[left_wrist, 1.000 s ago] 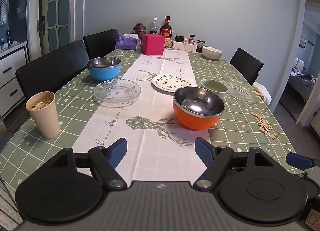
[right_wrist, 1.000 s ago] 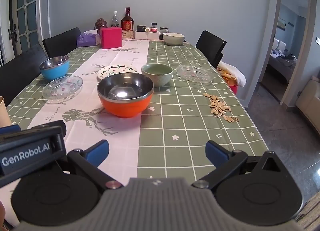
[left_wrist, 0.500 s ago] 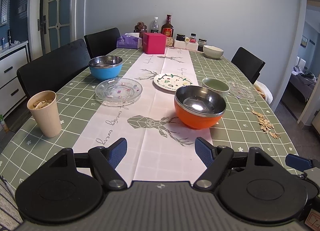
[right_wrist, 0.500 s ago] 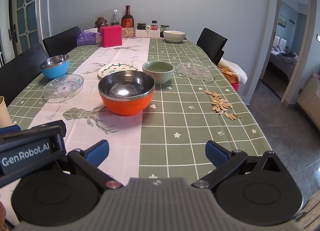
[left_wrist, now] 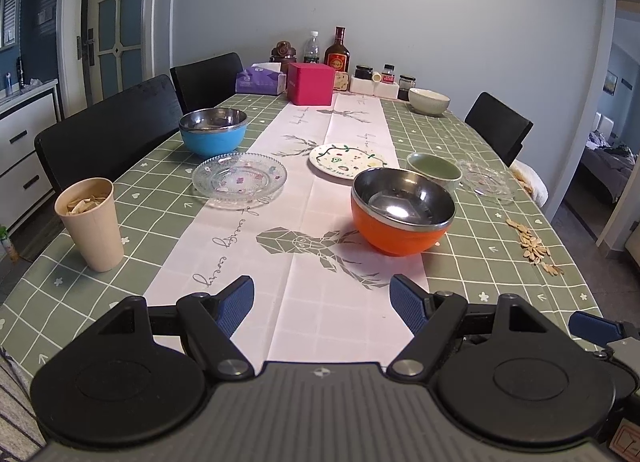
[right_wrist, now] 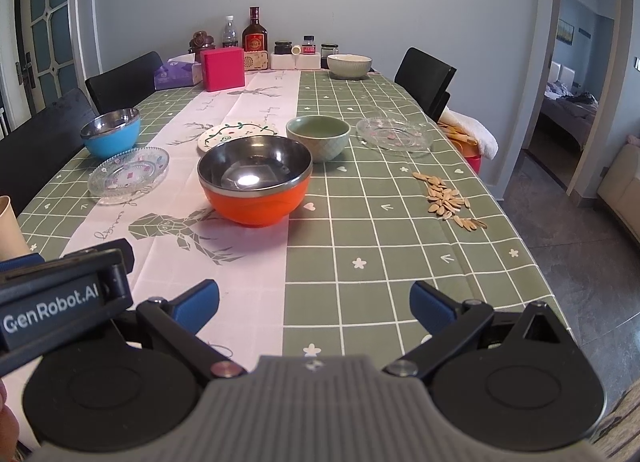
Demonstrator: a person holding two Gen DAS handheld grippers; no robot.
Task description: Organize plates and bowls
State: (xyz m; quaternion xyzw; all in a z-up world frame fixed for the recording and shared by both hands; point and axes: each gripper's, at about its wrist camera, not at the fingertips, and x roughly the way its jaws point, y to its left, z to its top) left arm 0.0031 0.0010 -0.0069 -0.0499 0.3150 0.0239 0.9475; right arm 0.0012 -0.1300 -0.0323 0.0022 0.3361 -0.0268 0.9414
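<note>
An orange steel-lined bowl stands nearest on the white runner. Behind it are a green ceramic bowl and a painted white plate. A blue steel bowl and a glass plate sit to the left. A second glass plate lies to the right, and a pale bowl at the far end. My left gripper and right gripper are open and empty over the table's near end.
A beige cup of scraps stands at the near left. Seeds lie scattered at the right. A pink box, tissue box, bottles and jars crowd the far end. Black chairs line both sides. The left gripper's body shows beside the right one.
Both views have tilted slightly, so the table's objects sit a little lower in frame. Both grippers stay open and nothing on the table has moved.
</note>
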